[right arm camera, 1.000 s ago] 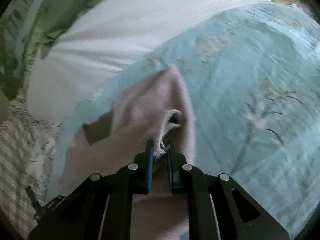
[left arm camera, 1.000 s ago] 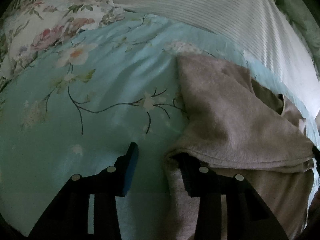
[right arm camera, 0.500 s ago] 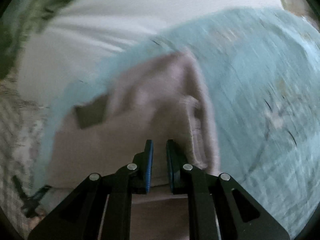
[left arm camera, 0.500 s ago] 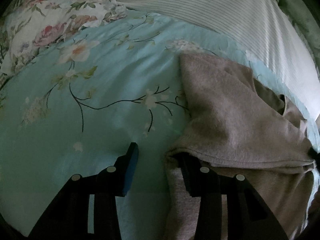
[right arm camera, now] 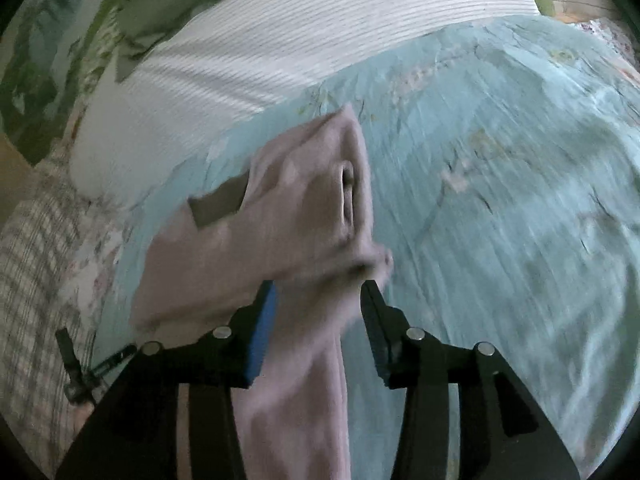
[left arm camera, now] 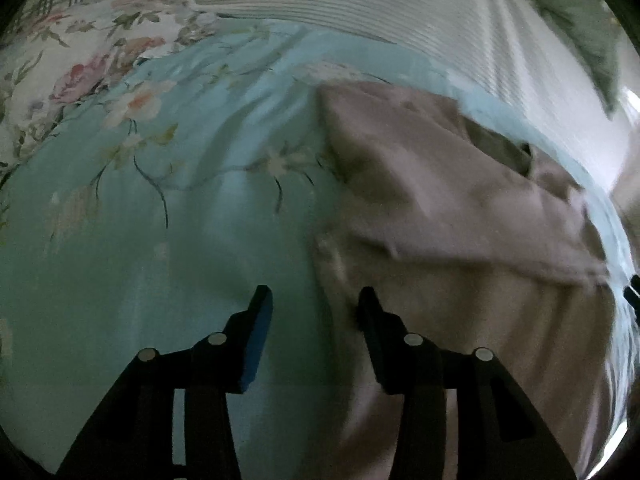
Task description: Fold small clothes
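Both jaws gape empty: right gripper (right arm camera: 318, 300) straddles the pink garment (right arm camera: 288, 220), its folded length running straight ahead, left gripper (left arm camera: 314, 304) at its left edge.

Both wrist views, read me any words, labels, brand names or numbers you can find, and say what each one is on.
There is no readable text in either view.
Pink garment: no tag, print or label shows.
Teal floral bedspread: flower and branch patterns only.
White striped pillow: stripes only.
Left hand-held gripper and right hand-held gripper: no markings, only plain round screw heads.
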Motion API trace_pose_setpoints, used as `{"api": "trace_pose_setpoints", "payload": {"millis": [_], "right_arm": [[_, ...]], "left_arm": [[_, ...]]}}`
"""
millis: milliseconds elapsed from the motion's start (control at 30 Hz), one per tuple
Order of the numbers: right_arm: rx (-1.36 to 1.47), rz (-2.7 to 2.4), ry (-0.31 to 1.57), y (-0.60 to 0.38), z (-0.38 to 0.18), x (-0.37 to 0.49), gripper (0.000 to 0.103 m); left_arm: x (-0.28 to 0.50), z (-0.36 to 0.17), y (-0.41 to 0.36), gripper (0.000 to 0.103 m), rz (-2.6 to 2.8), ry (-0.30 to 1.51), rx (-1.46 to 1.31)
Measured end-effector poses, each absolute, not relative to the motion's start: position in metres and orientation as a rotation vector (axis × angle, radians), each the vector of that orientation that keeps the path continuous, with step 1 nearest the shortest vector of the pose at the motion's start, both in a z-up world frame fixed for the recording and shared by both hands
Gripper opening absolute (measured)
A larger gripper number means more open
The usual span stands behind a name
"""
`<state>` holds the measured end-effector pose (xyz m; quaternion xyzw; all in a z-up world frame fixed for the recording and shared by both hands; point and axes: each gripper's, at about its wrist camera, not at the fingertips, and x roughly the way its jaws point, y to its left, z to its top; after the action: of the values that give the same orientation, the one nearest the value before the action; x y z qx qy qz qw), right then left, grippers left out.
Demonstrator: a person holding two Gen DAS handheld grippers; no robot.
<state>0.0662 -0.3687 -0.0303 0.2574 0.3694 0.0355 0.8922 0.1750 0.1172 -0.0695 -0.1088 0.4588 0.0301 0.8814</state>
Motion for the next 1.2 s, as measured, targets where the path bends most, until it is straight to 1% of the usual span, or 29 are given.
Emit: {"api": "trace_pose_setpoints", "payload": {"millis": [133,267,433,600,667,833,1033,1100,1200], "right_arm": [[0.529,0.139,0.8,-0.365,-0.042,0.022,0.046],[0.53,0.194,0.853,-0.361,-0.06,-0.025,0.047],[0.54,0.258,0.903,-0.354,-0.081,-0.073,0.047],[0.562,0.39,0.889,-0.345,-0.092,-0.111,0.047],[0.54,0.436,0.904,-0.34,-0.096,-0.118,0.047],[0.524,0.488,0.942,-0.33,-0.108,-0.113,0.047],[0.538,0.547,0.958,-0.332,-0.113,-0.109,0.048],[0.566,0.571,0.967,-0.335,-0.116,-0.106,0.051],[0.516,0.607,0.971,-0.325,-0.111,-0.104,0.06]], "left_arm": [[0.132,-0.066,0.112,0.051,-0.038,0.958,-0.228],[0.085,-0.065,0.114,0.059,-0.129,0.959,-0.262],[0.022,-0.072,0.123,0.064,-0.197,0.976,-0.31],[-0.027,-0.083,0.132,0.065,-0.211,1.002,-0.32],[-0.044,-0.089,0.133,0.069,-0.226,1.015,-0.333],[-0.065,-0.111,0.128,0.069,-0.246,1.088,-0.344],[-0.06,-0.12,0.12,0.067,-0.301,1.094,-0.36],[-0.057,-0.12,0.115,0.066,-0.333,1.097,-0.347],[-0.054,-0.119,0.11,0.058,-0.374,1.104,-0.32]]}}
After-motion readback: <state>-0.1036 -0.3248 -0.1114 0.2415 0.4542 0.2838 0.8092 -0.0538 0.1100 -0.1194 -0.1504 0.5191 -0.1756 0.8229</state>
